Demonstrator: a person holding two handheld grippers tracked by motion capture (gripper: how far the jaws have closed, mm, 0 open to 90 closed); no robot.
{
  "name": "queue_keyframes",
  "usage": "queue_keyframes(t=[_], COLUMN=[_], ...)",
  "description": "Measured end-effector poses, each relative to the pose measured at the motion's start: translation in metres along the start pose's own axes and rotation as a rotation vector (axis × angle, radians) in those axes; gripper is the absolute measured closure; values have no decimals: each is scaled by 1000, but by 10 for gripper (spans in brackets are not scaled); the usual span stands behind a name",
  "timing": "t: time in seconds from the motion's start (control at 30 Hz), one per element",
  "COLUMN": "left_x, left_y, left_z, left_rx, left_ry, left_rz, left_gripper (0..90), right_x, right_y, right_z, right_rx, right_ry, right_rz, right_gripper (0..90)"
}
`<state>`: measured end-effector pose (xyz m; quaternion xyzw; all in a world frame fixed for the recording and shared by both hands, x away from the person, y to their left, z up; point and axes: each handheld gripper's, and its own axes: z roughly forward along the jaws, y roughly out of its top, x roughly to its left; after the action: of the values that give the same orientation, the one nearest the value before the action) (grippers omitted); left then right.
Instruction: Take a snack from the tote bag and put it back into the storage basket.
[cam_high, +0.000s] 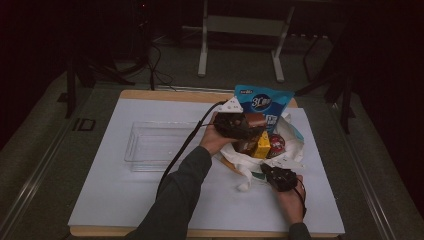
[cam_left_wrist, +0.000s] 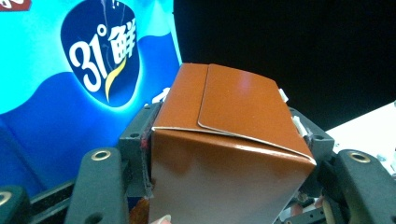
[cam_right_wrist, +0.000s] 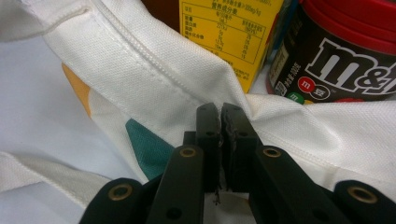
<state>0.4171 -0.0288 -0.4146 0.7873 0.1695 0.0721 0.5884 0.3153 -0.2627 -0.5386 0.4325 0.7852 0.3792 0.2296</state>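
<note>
My left gripper (cam_high: 248, 125) is shut on a brown carton (cam_left_wrist: 243, 98), held just above the mouth of a white cloth bag (cam_high: 291, 161). Its jaws press the carton's two sides. A blue snack packet (cam_left_wrist: 56, 93) stands right behind the carton. Inside the bag stand a yellow box (cam_right_wrist: 229, 32) and a dark M&M's tub with a red lid (cam_right_wrist: 341, 56). My right gripper (cam_right_wrist: 220, 114) is shut on the bag's near hem, pinching the white fabric (cam_right_wrist: 177, 79). In the high view it sits at the bag's front edge (cam_high: 272, 172).
A clear plastic tray (cam_high: 160, 145) lies to the left of the bag on the white board (cam_high: 125, 195). The blue snack packet (cam_high: 262, 102) stands at the board's back edge. A metal table frame (cam_high: 202, 55) stands on the floor beyond.
</note>
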Motion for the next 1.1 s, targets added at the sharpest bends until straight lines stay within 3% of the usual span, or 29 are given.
queue_keyframes(t=[0.13, 0.5, 0.77, 1.1], left_x=[-3, -3, 1, -4], left_y=[2, 14, 20, 33], left_z=[-3, -17, -32, -56], left_rx=[21, 11, -47, -91], left_ry=[10, 45, 61, 90], left_rz=[31, 24, -1, 32], left_gripper=[404, 417, 421, 422], right_x=[0, 0, 0, 0], right_y=[0, 0, 0, 0], right_z=[0, 0, 0, 0], right_rx=[-1, -2, -2, -2], right_ry=[-1, 1, 7, 6], right_rz=[-2, -3, 0, -2], right_gripper=[859, 853, 846, 833])
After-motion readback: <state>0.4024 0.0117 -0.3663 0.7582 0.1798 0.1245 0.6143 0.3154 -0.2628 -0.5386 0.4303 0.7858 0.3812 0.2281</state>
